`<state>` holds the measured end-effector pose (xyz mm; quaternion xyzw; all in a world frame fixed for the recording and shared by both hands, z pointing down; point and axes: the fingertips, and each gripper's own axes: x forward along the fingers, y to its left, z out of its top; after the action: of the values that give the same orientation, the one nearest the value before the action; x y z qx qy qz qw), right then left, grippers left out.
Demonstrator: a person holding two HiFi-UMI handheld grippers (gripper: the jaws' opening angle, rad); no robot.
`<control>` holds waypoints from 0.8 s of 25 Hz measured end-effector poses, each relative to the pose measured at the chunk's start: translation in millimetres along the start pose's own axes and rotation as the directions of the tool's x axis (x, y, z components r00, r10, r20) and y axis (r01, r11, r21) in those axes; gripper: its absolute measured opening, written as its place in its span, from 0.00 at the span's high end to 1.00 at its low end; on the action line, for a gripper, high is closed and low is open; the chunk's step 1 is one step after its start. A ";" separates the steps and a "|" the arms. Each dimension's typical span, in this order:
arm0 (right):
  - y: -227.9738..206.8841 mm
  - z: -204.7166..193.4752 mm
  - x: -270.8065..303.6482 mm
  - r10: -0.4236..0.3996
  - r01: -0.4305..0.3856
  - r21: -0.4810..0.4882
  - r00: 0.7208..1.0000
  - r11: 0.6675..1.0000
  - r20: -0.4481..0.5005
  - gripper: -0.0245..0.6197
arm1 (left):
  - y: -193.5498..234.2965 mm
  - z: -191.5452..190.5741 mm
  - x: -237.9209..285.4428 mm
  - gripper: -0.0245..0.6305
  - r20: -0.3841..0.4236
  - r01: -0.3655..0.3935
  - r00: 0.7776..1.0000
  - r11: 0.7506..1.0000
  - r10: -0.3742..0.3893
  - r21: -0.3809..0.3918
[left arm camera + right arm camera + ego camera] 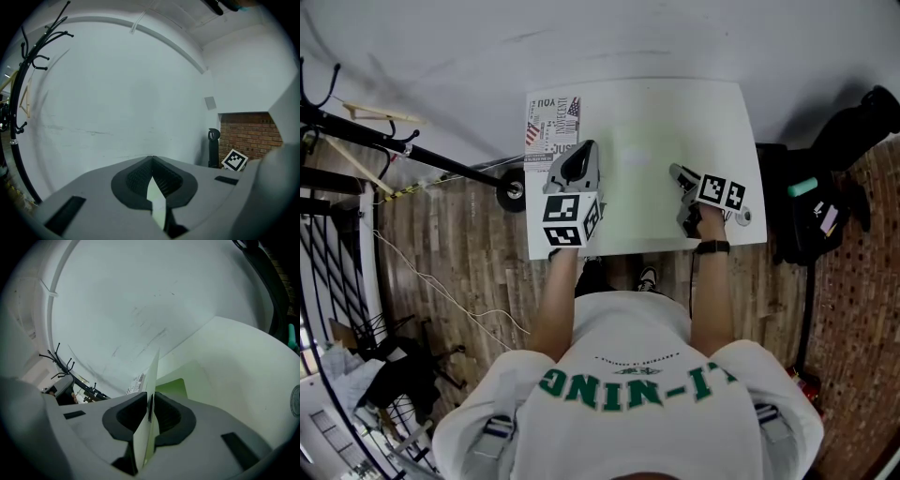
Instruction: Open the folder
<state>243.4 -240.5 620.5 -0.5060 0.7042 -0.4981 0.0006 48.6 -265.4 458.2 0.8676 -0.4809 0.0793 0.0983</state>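
White tabletop (731, 112) over a wood floor carries the folder (152, 376), thin and pale greenish white, near its middle. The right gripper (150, 406) pinches 1 cover, which stands on edge above a brighter green leaf (173, 387). The left gripper (152, 164) is closed too, nipping a pale sheet of the folder.

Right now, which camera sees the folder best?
The right gripper view: the folder has its cover edge-on, pinched in the right gripper, with green showing beside it. The head view washes it out against the pale table. The left gripper view shows mostly wall, no clear folder.
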 end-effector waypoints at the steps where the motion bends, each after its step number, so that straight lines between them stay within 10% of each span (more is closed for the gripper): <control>1: 1.4 0.2 0.1 0.001 -0.001 0.003 1.000 1.000 0.001 0.86 | 1.9 0.1 -0.8 0.94 0.000 -0.001 1.000 1.000 0.001 0.001; 20: 94.5 -2.1 6.6 0.131 -0.138 -0.111 0.989 0.984 -0.066 0.88 | 33.9 13.8 -10.7 0.94 0.033 -0.029 0.999 1.000 0.029 -0.005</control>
<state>171.8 -244.5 558.6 -0.4418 0.7641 -0.4699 -0.0158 14.7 -277.7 445.5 0.8615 -0.4952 0.0653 0.0913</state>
